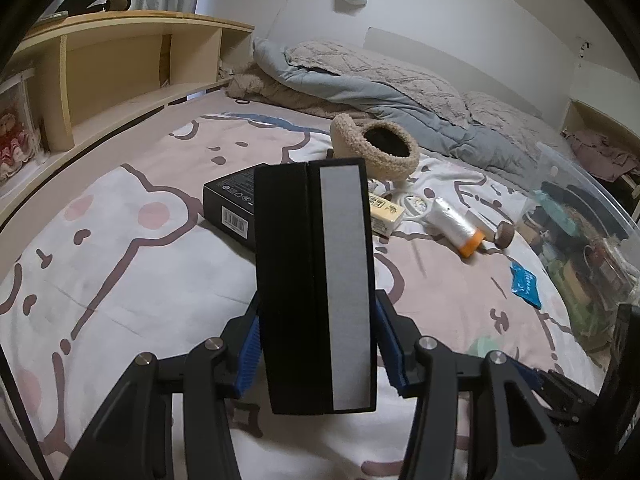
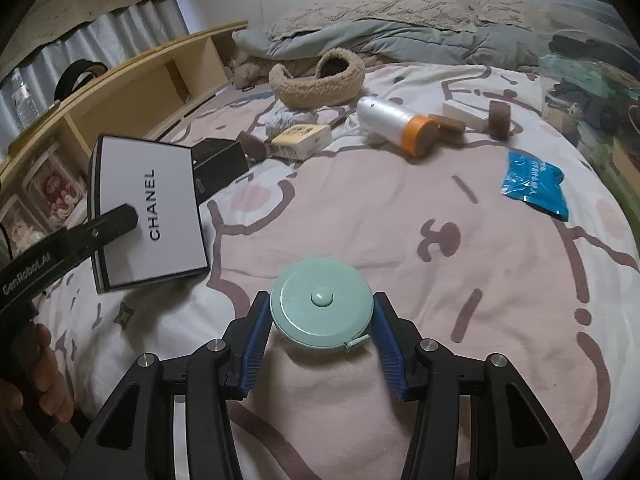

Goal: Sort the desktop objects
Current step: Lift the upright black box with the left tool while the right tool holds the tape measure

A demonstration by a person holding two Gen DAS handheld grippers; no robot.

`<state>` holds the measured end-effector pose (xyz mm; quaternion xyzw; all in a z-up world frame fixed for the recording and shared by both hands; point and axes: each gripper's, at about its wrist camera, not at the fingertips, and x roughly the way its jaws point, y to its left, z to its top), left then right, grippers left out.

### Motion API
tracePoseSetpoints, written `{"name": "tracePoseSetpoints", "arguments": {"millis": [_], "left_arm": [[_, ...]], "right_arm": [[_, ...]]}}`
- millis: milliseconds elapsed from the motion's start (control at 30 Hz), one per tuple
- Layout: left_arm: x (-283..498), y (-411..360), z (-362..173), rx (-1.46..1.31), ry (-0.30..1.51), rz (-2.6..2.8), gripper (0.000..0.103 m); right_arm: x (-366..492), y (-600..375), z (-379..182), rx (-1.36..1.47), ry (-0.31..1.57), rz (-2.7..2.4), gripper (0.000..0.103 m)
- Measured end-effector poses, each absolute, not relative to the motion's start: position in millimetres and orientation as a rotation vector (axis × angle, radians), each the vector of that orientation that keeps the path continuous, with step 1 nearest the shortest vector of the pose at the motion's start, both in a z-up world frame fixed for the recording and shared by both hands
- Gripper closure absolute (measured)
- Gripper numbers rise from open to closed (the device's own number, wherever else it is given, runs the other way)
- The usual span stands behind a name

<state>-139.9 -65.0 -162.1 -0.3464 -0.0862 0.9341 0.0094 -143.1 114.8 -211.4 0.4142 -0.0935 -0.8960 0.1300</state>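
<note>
The left gripper (image 1: 316,344) clamps the black-and-white box (image 1: 316,284) by its narrow sides, lifted clear for sorting. The right gripper (image 2: 322,334) pinches the green tape measure (image 2: 322,308) over the bedspread (image 2: 360,208). At two o'clock a clear storage bin (image 2: 592,92), probably the destination, runs out of frame, its contents indistinct.

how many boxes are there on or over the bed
4: a black-and-white box held up at the left, a black box lying behind it, a yellowish box mid-bed, a white box at the far right. Others may be hidden.
</note>
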Motion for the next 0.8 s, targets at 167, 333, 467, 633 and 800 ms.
{"name": "tracePoseSetpoints", "arguments": {"millis": [167,333,467,633,800], "left_arm": [[-145.1,-64.4,-169.4,-1.129,-0.280,2.890,0.052],[-148.1,-65.5,-169.9,-1.143,-0.305,2.883,0.052],[-158.2,-66.7,-172.8,-1.158,-0.335,2.884,0.052],[-163.6,-67.2,-176.2,-1.160,-0.361,2.883,0.053],[-156.1,-68.3,-171.1,-1.136,-0.367,2.876,0.053]], "right_arm": [[-143.0,109.9,-213.5,1.210,-0.216,-2.604,0.052],[-143.2,109.1,-214.3,1.214,-0.200,-2.607,0.052],[-142.9,110.9,-215.4,1.220,-0.218,-2.602,0.052],[-142.5,111.5,-215.8,1.216,-0.226,-2.599,0.052],[-142.2,112.7,-215.0,1.209,-0.243,-2.597,0.052]]}}
